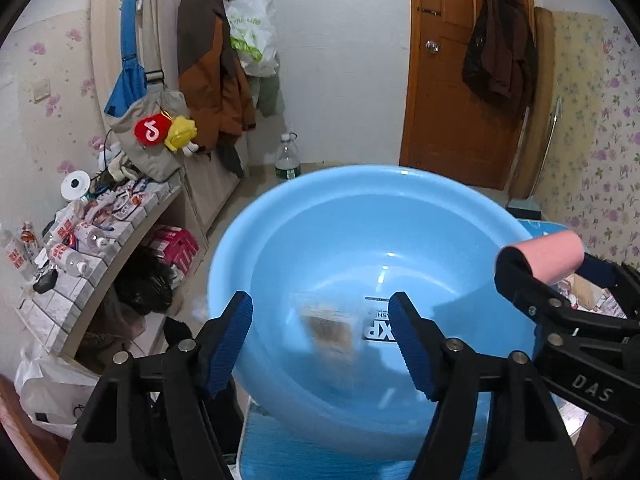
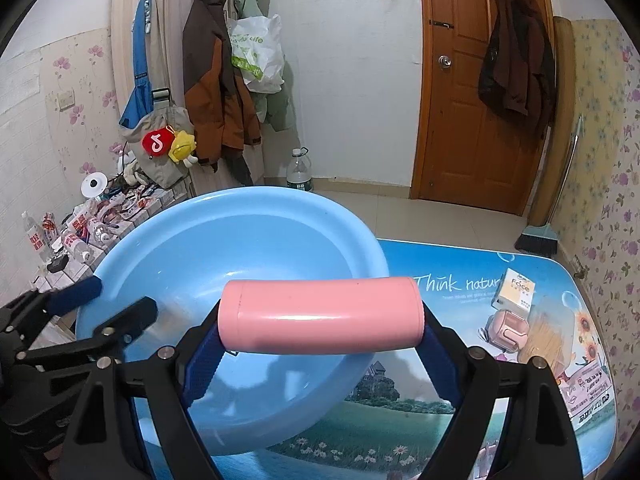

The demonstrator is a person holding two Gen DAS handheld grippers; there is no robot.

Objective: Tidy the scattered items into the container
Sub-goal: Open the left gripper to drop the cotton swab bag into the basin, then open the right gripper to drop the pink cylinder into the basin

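Right claw grips a pink tube crosswise, one blue pad at each end; tube sits over the near rim of the blue basin. In the left wrist view the same tube shows at 3 o'clock, above the basin's right rim.

Left claw is spread wide w/ nothing between its pads, hanging over the basin. A blurred brown packet shows inside the basin, next to a label w/ mirrored letters "XP".

Basin sits on the worktop, whose printed top reads "Think natur…". At 3 o'clock on the worktop: a small box marked "Face", a pink case just below it, other packets at the right edge, text too small to read.
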